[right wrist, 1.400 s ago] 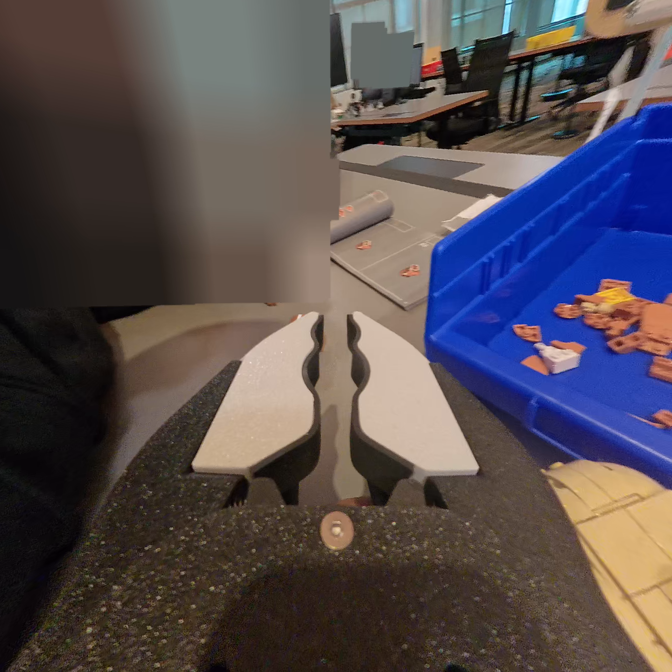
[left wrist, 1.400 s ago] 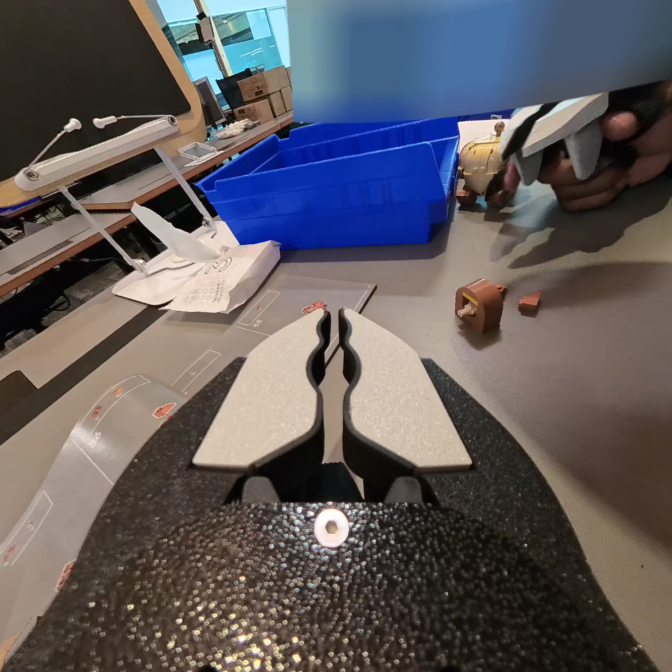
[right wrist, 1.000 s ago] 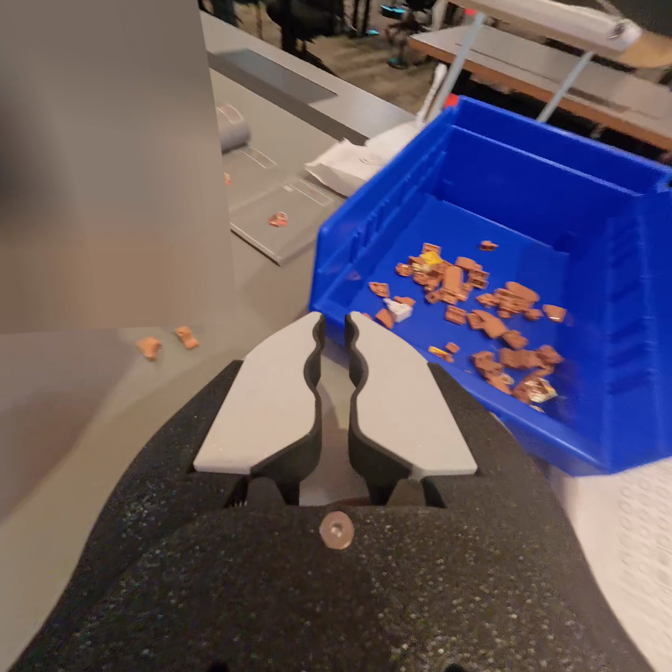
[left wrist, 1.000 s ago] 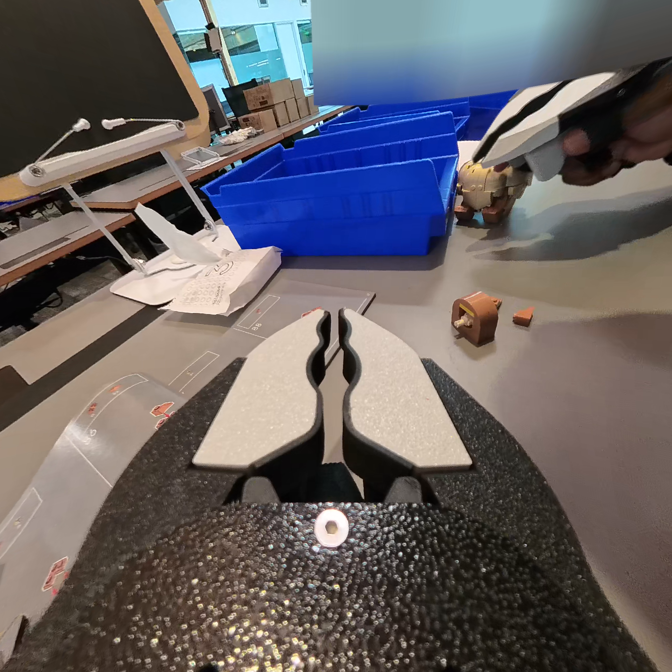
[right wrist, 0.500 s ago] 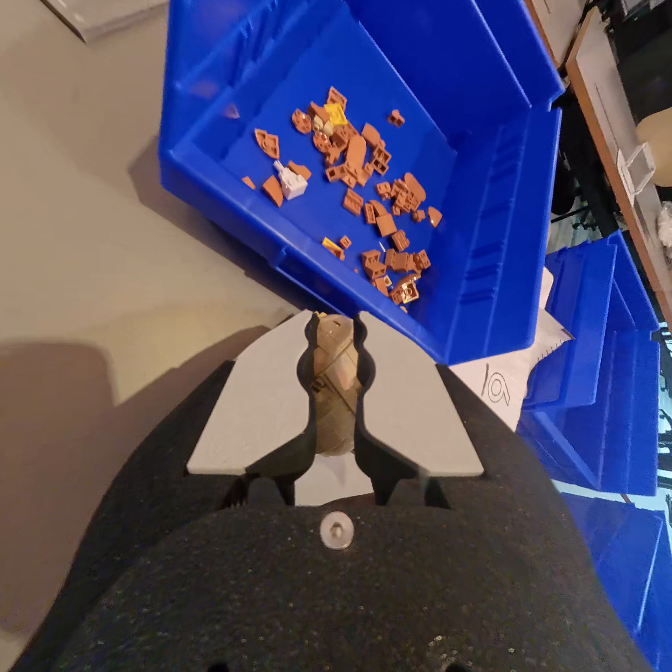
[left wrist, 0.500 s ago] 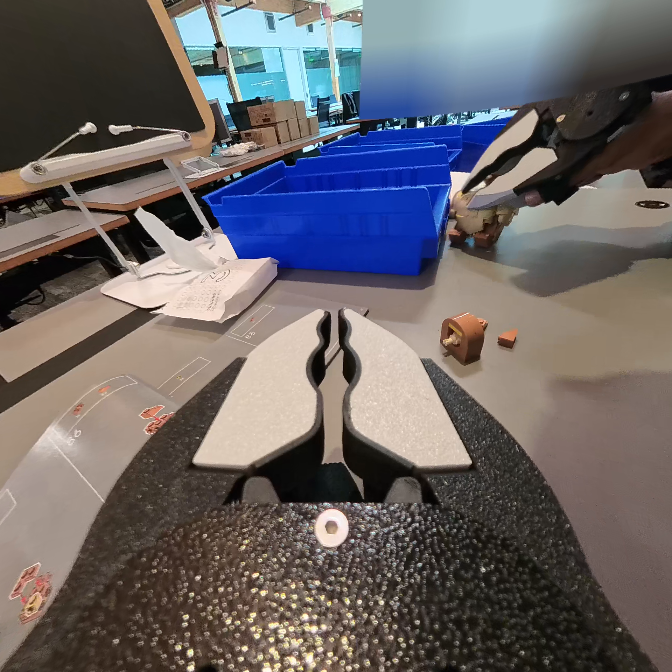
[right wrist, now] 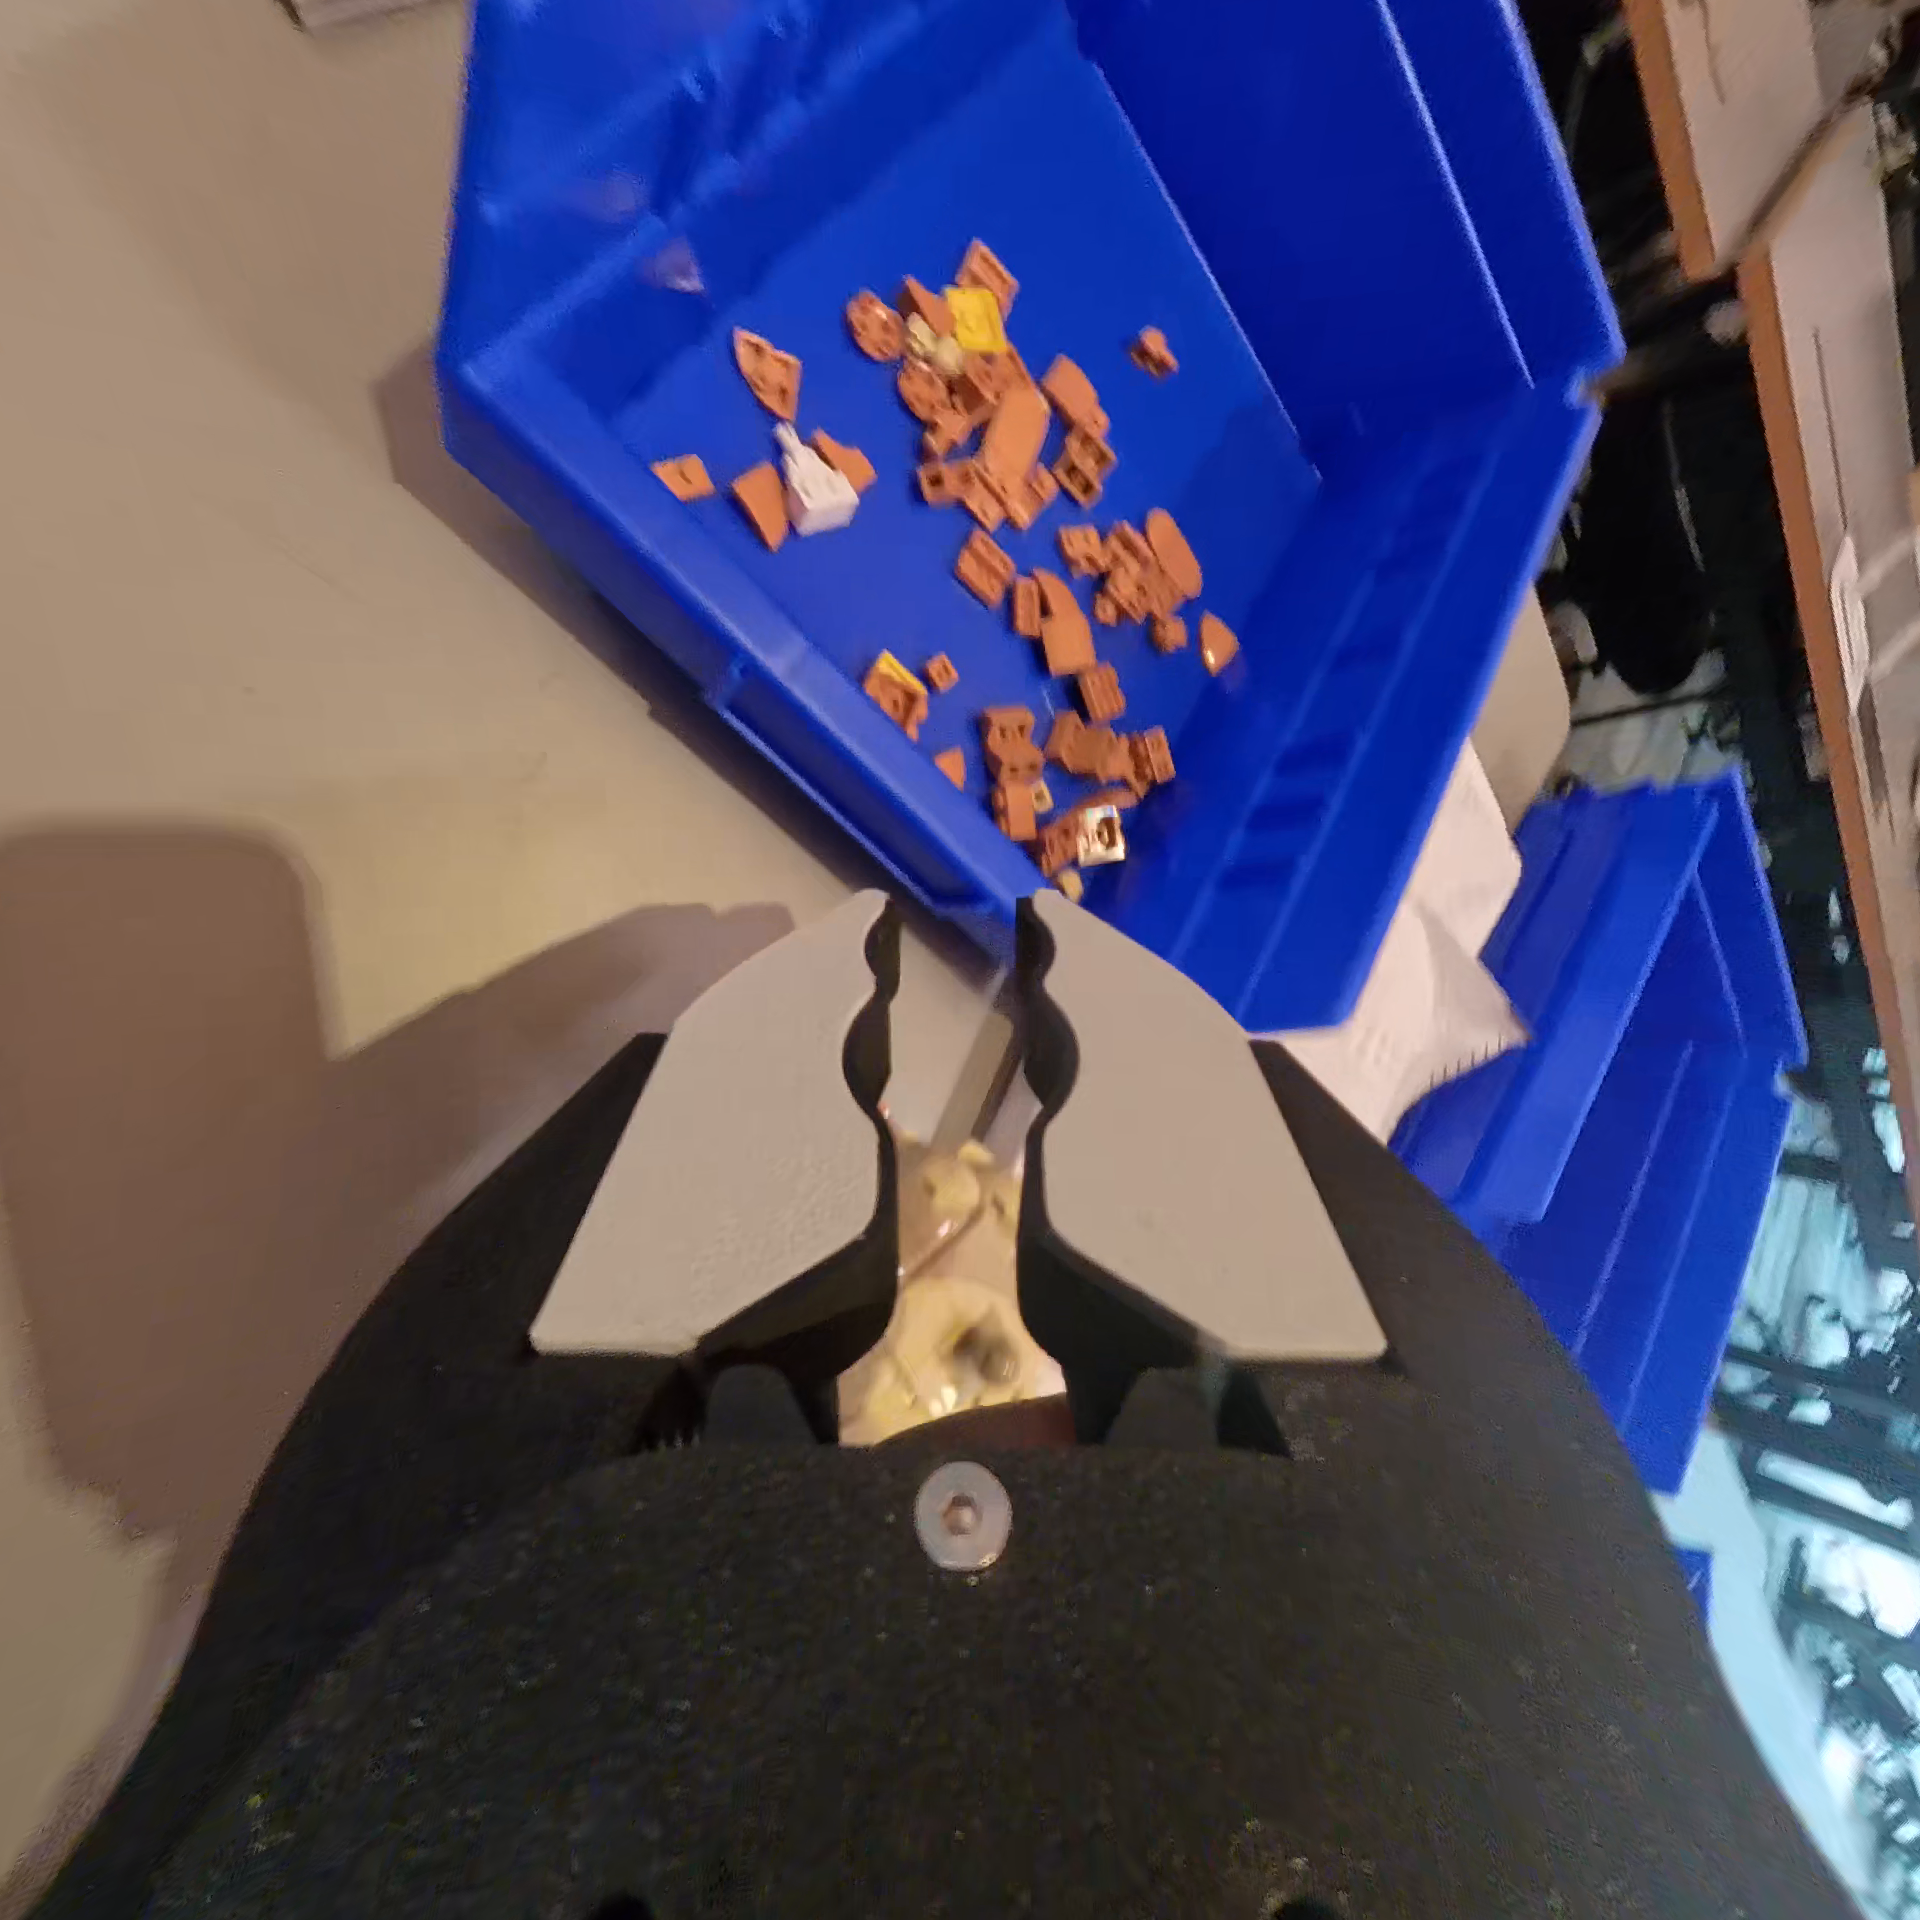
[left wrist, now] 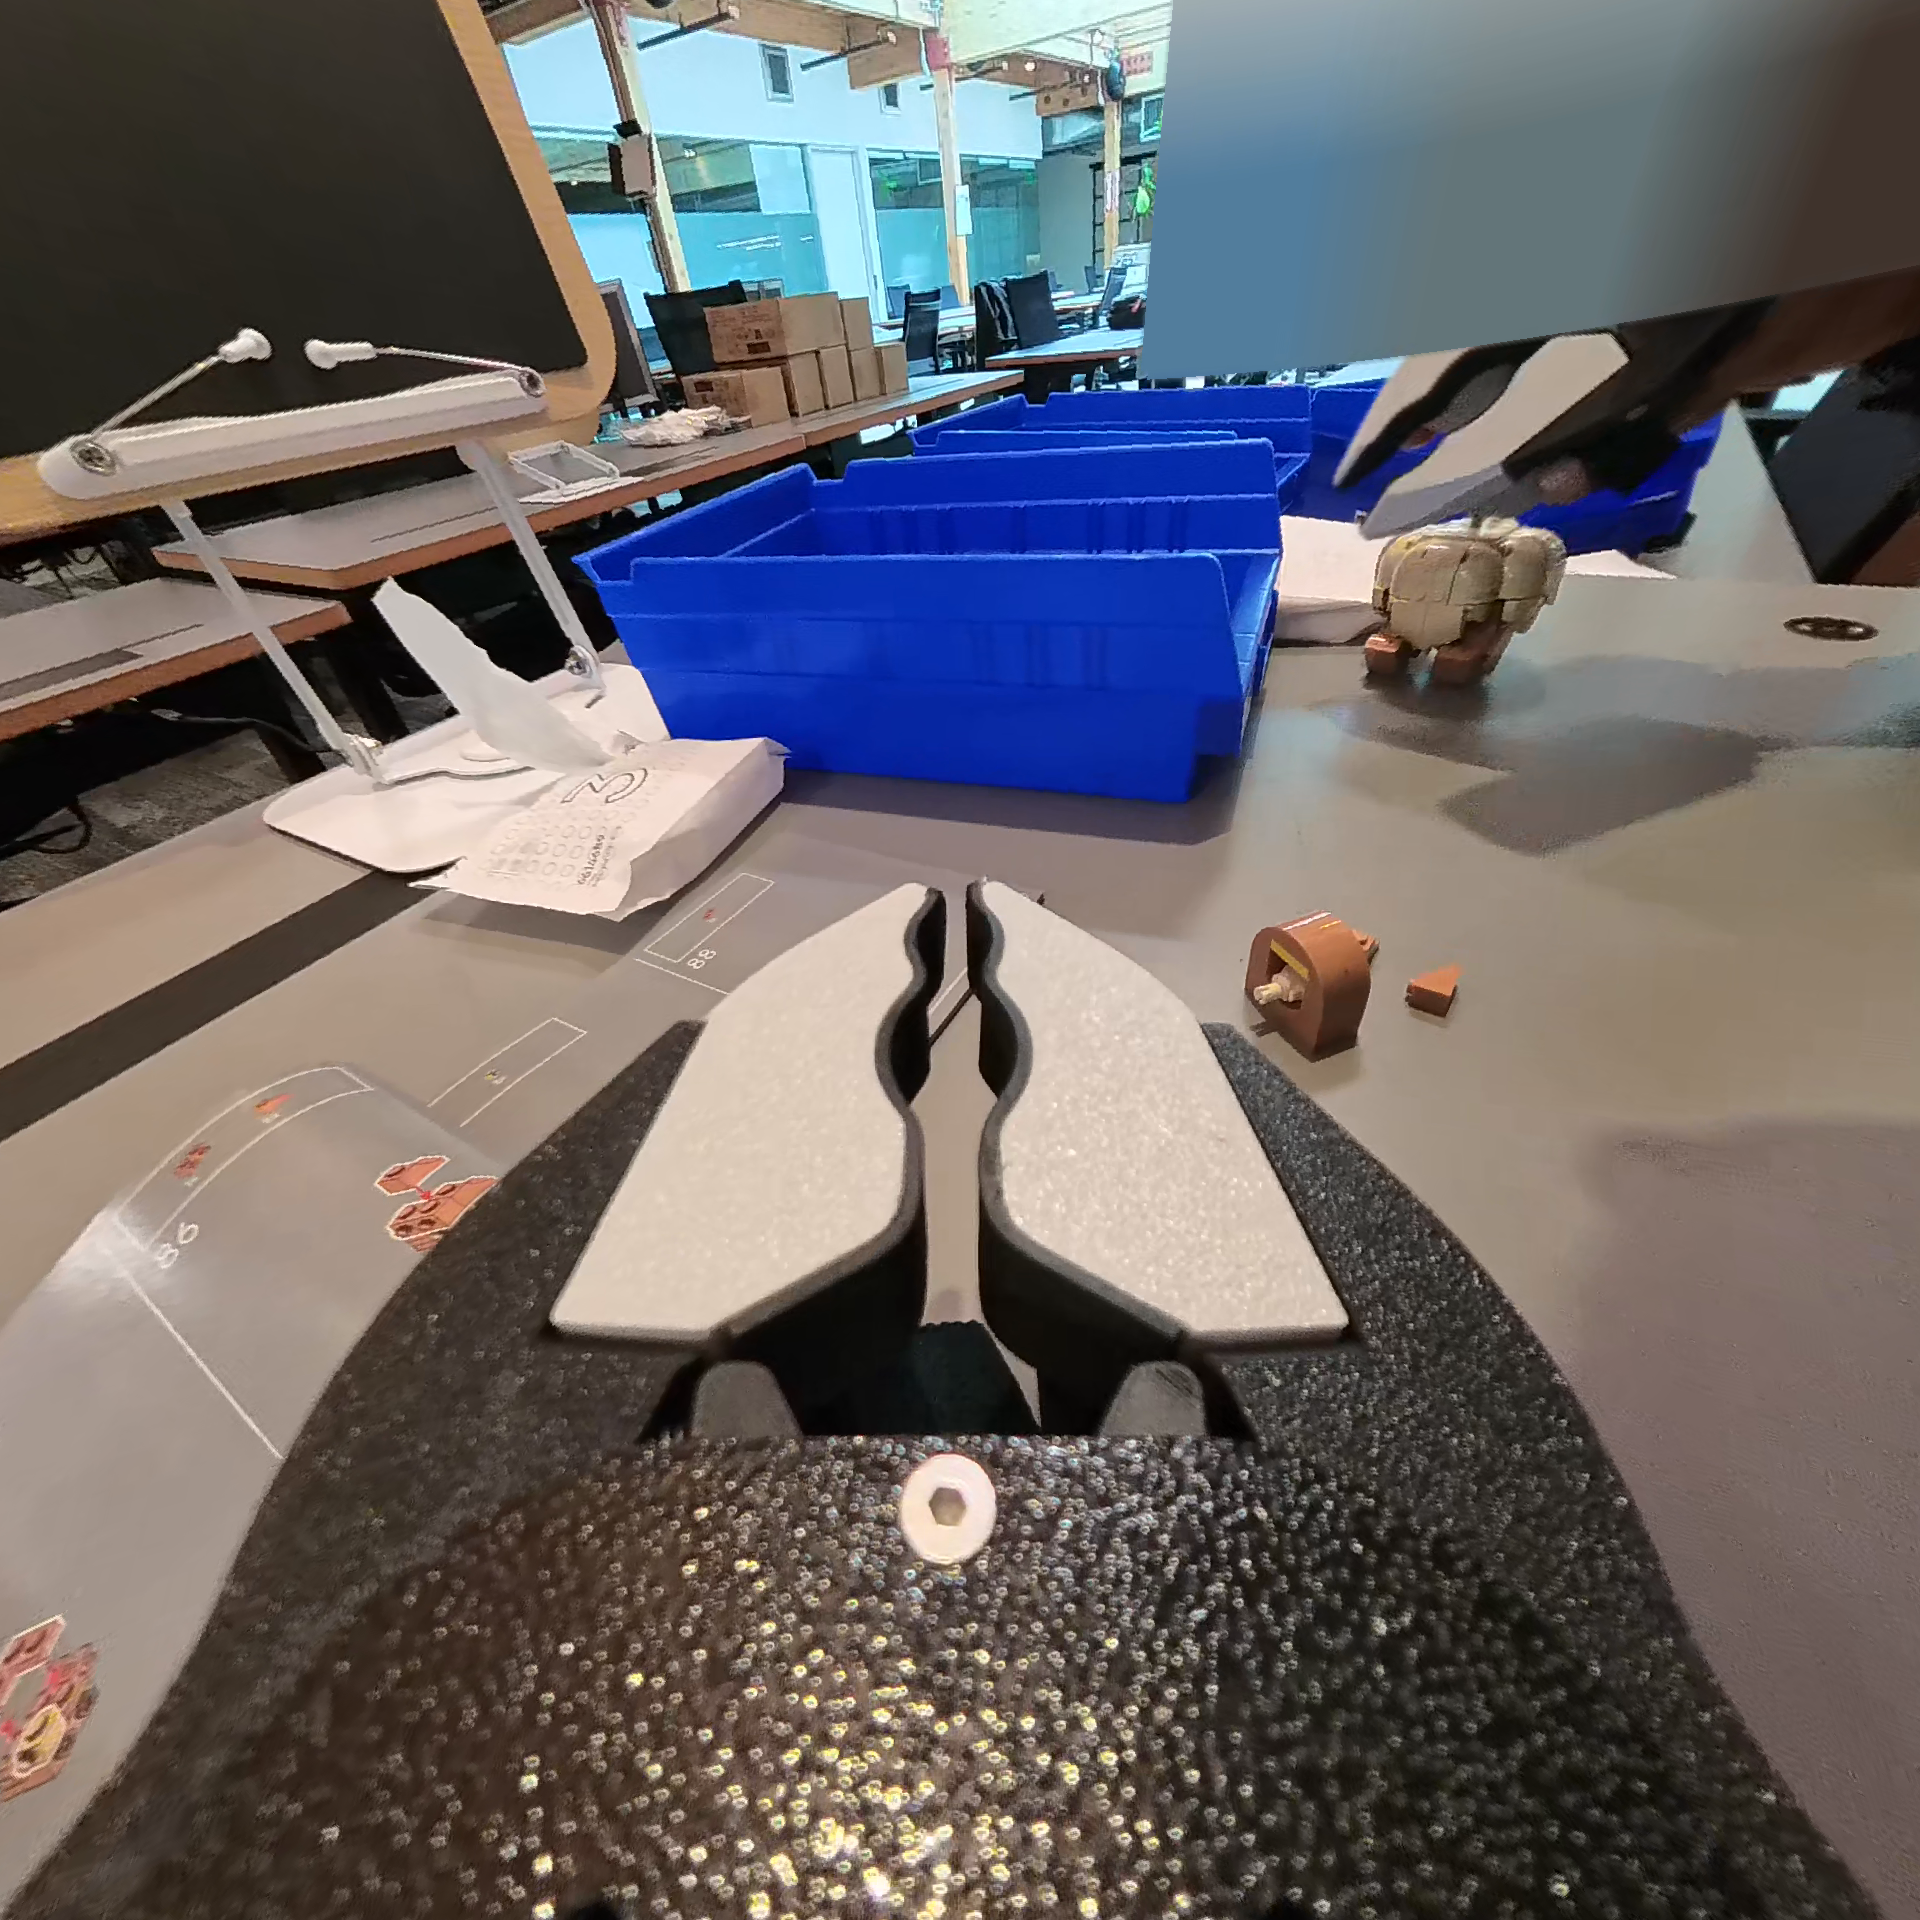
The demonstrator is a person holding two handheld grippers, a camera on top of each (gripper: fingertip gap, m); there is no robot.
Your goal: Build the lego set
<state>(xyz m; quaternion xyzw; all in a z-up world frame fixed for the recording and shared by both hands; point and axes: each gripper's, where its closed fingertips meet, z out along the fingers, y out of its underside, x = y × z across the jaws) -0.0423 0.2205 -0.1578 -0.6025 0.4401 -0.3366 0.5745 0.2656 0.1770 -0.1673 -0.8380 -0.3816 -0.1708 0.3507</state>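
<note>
One view alone—the right wrist's—shows bricks inside the bin.

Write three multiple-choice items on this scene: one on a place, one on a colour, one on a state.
1. Where do most small brown bricks lie?
A. in the blue bin
B. on the paper bag
C. on the lamp base

2. What colour is the round block on the table?
A. green
B. brown
C. white

3. How is the left tool?
A. shut, with nothing between its fingers
B. wide open
C. shut on a brick

Key: 1 A, the bricks are scattered on the bin's floor. 2 B, the block is brown with a yellow stripe. 3 A, only a thin slit parts its fingers, with bare table behind.
</note>
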